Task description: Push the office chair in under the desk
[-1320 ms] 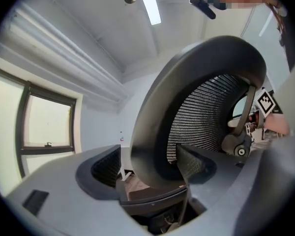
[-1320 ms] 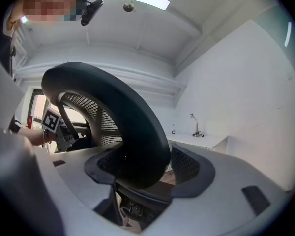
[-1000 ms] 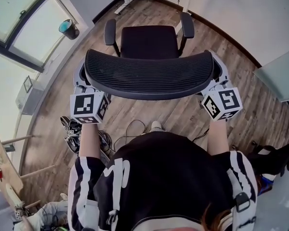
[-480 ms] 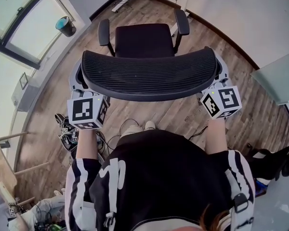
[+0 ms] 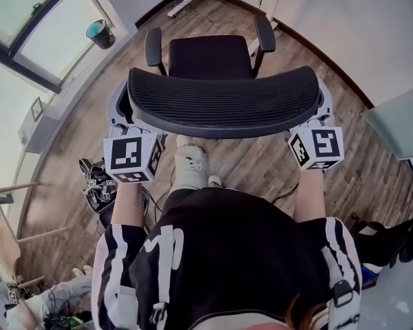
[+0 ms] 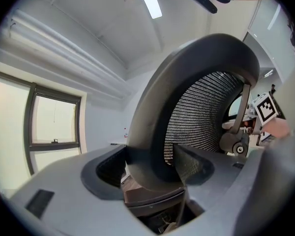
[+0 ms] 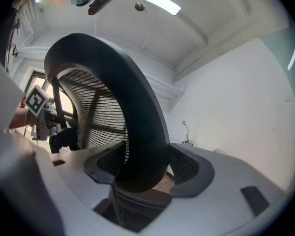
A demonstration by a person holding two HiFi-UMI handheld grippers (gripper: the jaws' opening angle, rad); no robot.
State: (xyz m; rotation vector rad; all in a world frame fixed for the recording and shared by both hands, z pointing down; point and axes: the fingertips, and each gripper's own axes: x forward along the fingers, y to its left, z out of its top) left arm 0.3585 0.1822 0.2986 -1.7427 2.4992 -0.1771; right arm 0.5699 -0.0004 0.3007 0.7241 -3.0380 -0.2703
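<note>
So, left gripper [image 6: 152,168]: jaws clamped on the office chair [image 5: 220,102] backrest rim, held between them
right gripper [image 7: 140,173]: same clamp, opposite end
risk: uneven push swivels chair, rim slips out

One office chair [image 5: 220,102]; two claws: left claw [image 6: 155,168], right claw [image 7: 137,168]; one teal bin [image 5: 100,33].

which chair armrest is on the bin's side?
On the chair, the armrest at the head view's left: the teal bin stands beyond it by the window. The other armrest is toward the white wall.
</note>
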